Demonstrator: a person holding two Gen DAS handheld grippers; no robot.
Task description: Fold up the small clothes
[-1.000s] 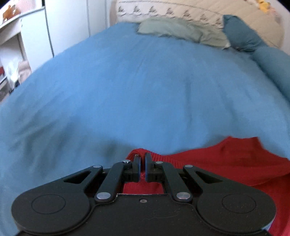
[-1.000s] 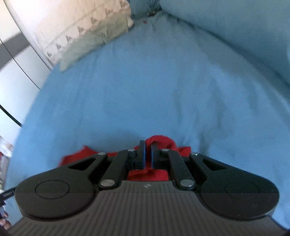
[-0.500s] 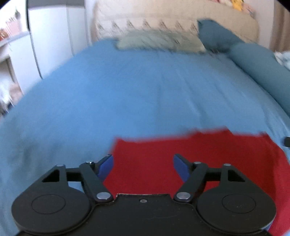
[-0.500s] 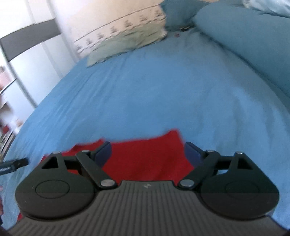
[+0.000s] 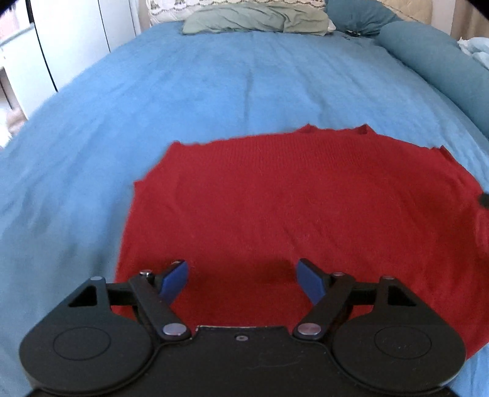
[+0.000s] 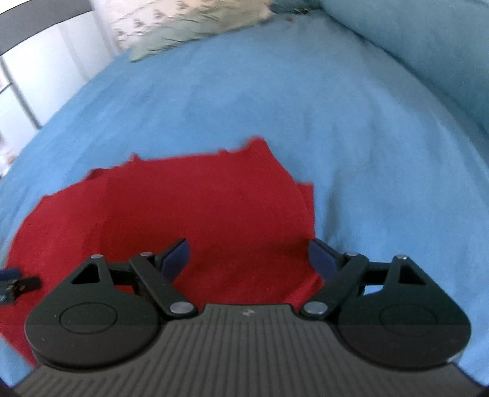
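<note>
A red knit garment [image 5: 290,207] lies flat on the blue bed cover [image 5: 214,91], folded over with a fairly straight far edge. It also shows in the right wrist view [image 6: 198,213], where its right edge has a second layer peeking out. My left gripper [image 5: 243,279] is open and empty, raised above the garment's near left part. My right gripper [image 6: 249,255] is open and empty above the garment's near right corner. A tip of the left gripper [image 6: 12,282] shows at the left edge of the right wrist view.
A grey-green pillow [image 5: 256,21] and a patterned cream pillow lie at the head of the bed. A long blue bolster [image 5: 440,67] runs along the right side. White cupboards [image 5: 70,39] stand to the left of the bed.
Both grippers were shut on the red garment's edge one second ago. They opened, let it go, and drew back and up. The garment now lies flat on the bed.
</note>
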